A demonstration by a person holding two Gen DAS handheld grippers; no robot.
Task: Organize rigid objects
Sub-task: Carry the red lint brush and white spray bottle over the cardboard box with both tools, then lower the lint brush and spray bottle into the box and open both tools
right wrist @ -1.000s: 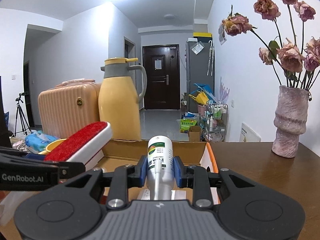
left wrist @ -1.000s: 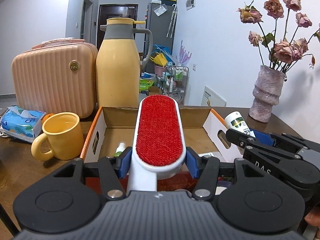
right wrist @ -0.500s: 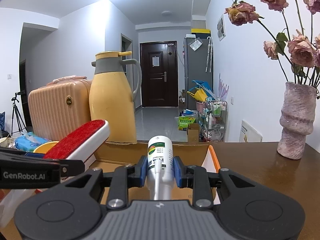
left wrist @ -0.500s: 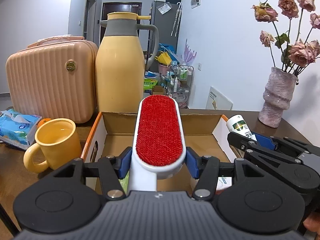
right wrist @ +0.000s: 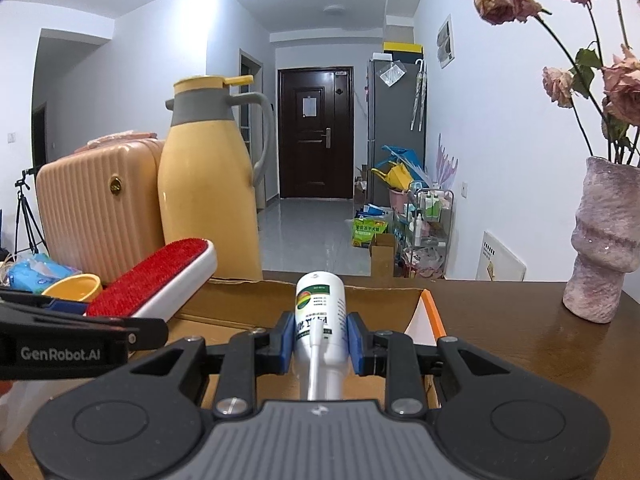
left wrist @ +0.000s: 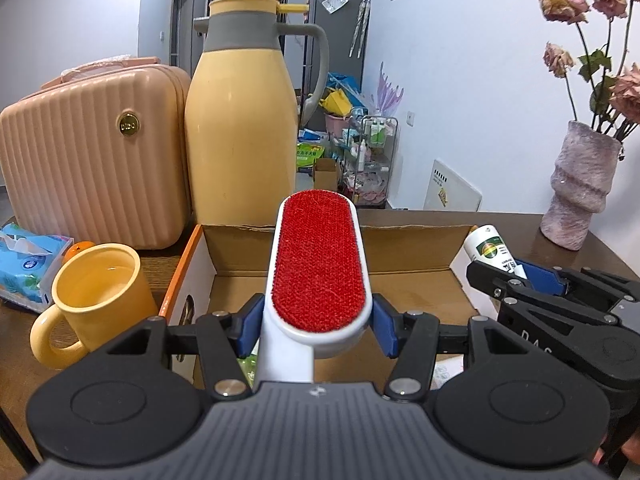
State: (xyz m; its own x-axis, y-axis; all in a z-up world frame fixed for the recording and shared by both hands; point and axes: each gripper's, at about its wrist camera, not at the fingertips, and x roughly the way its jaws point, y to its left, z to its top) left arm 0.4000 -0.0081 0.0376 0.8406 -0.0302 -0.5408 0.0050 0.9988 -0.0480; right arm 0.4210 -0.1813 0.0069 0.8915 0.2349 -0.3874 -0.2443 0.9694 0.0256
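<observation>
Two items held over an open carton, neither yet set down

The left tongs [left wrist: 316,330] grip a red lint brush [left wrist: 318,268] at centre frame; the right tongs [right wrist: 320,340] clamp a white bottle [right wrist: 320,312] above the cardboard box [left wrist: 408,240] on the desk [right wrist: 500,320]. Both seemingly await placing. The box floor is largely hidden by the tongs; a greenish item at lower centre is perhaps packaging.

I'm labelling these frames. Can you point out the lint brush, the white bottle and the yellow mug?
lint brush [left wrist: 318,258]: left wrist view, red pad.
white bottle [right wrist: 320,312]: right wrist view, label.
yellow mug [left wrist: 100,300]: left wrist view, outer wall.
</observation>
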